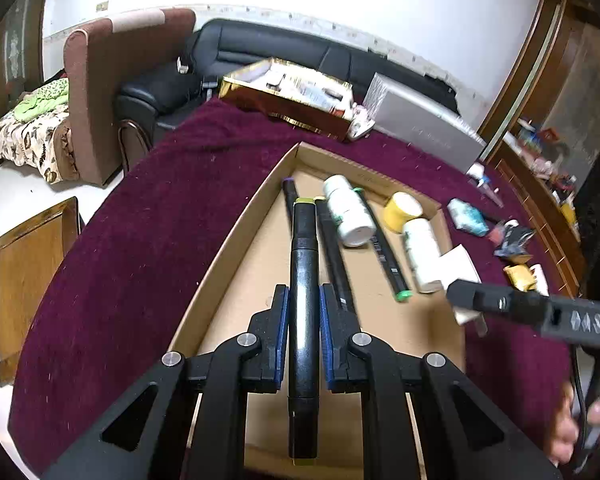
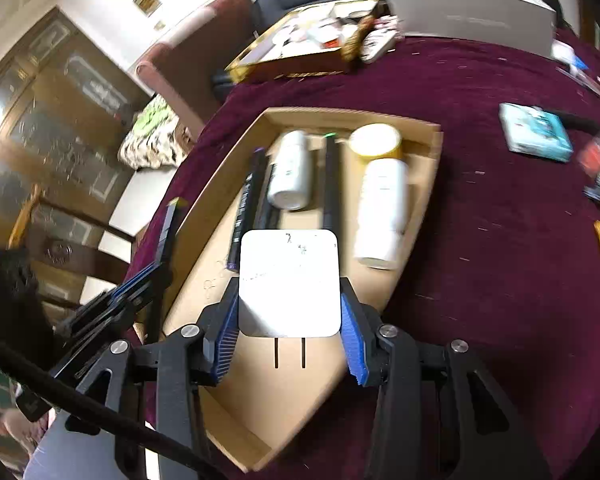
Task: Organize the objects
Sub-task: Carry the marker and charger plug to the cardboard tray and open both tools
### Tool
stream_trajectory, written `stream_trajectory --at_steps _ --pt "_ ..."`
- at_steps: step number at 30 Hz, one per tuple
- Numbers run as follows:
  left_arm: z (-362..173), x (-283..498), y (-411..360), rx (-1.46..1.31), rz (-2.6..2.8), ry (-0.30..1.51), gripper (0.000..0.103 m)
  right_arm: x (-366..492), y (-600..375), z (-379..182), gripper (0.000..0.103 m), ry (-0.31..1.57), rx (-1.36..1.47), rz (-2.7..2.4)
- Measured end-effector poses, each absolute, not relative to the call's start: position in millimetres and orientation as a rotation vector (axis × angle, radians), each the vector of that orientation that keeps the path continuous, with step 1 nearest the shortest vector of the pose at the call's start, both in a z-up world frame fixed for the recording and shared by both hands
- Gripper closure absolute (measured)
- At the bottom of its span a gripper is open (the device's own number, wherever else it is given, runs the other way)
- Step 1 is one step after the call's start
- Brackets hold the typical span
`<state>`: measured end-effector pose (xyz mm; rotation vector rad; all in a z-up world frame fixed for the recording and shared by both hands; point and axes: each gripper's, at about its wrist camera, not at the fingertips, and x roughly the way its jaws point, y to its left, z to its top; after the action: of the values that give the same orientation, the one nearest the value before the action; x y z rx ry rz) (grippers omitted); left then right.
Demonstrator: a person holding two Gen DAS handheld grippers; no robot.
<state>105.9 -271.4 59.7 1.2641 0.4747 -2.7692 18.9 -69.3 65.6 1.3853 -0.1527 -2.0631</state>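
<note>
left tool angled down, clamps marker | right tool angled down, grips charger

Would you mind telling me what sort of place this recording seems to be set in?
Most likely a home living room: a black leather sofa and a brown armchair stand behind a table with a maroon cloth, and framed pictures hang on the wall.

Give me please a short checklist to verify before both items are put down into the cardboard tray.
1. Left gripper shut on black marker: ok.
2. Right gripper shut on white charger: ok.
3. Both items above the cardboard tray: ok.
4. Bare tray floor under the charger: ok.
5. Marker parallel to the markers already lying there: ok.
6. Height above the tray floor: cannot tell.
</note>
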Motion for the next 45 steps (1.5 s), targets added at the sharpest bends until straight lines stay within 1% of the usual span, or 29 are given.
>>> stream_trajectory --at_steps 6,14,25,28,31,33,34,36,37,41,45 --pt "37 79 -277 1.375 -2.717 0.471 0.091 18 -105 43 0.059 -0.061 1.423 -2.039" --pt "22 67 -281 1.438 -2.673 0.478 0.091 10 -111 24 0.059 -0.012 1.454 -2.054" --pt "18 64 -287 1.416 -2.679 0.570 0.091 7 -118 25 0.059 0.069 1.426 -2.109" --pt "18 65 -289 1.411 -2.682 0.607 0.091 10 -120 26 0.056 0.095 1.413 -2.111" --pt "21 68 -292 1.394 -2.679 0.647 0.090 12 -115 30 0.055 0.046 1.410 -2.087" --pt "26 73 -295 1.370 -2.684 0.676 0.086 13 -99 43 0.054 -0.037 1.365 -2.090" --pt "29 77 -297 1.356 -2.686 0.697 0.084 13 -90 49 0.052 -0.069 1.344 -2.105" --pt "36 88 -302 1.315 -2.694 0.767 0.073 13 -68 62 0.040 -0.141 1.295 -2.173" --pt "40 94 -304 1.290 -2.701 0.797 0.071 13 -58 66 0.040 -0.167 1.278 -2.205" --pt "54 125 -306 1.176 -2.731 0.894 0.069 14 -18 75 0.040 -0.266 1.258 -2.317" --pt "61 151 -308 1.107 -2.733 0.944 0.069 18 8 79 0.040 -0.339 1.244 -2.368"
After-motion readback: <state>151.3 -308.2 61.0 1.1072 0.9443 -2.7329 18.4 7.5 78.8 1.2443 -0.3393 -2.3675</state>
